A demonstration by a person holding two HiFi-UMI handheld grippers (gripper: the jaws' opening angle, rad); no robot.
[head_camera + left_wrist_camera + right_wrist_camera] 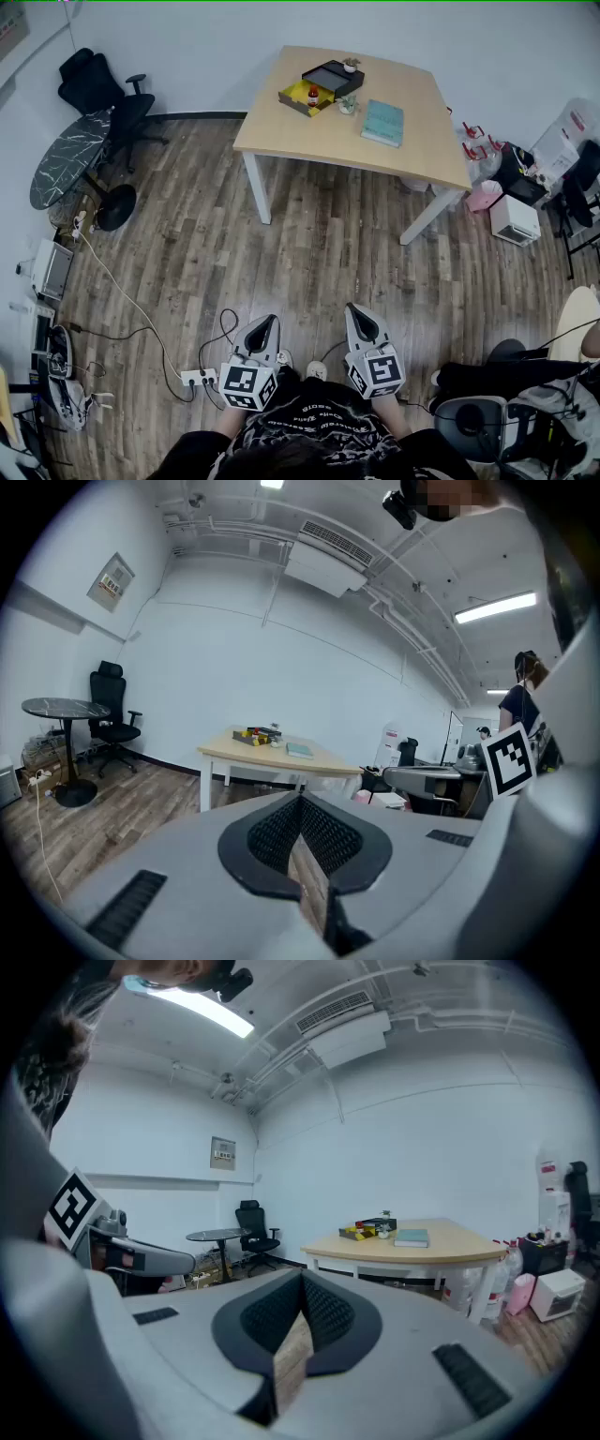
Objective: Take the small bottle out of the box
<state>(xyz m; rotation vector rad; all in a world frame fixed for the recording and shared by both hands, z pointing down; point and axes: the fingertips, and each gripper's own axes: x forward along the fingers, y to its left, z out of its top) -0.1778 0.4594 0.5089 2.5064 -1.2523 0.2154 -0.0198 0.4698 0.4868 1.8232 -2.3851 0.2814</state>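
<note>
Standing well back from tabletop point(417, 141): approach step, nothing grasped yet. Left gripper point(267, 324) and right gripper point(356, 312) both closed and empty, held low over wood floor point(328, 248). Small bottle point(313, 95), red-capped, sits inside open yellow box point(289, 97) near tabletop's far edge, teal book point(382, 123) nearby. Next move, judged: walk up, open one gripper, descend around bottle, lift clear.

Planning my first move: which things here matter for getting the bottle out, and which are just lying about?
For the job:
- bottle
- box holding it
- table under them
- left gripper and right gripper, both shut and empty

Lying about:
- book
- plant
- office chair
- round table
- power strip
</note>
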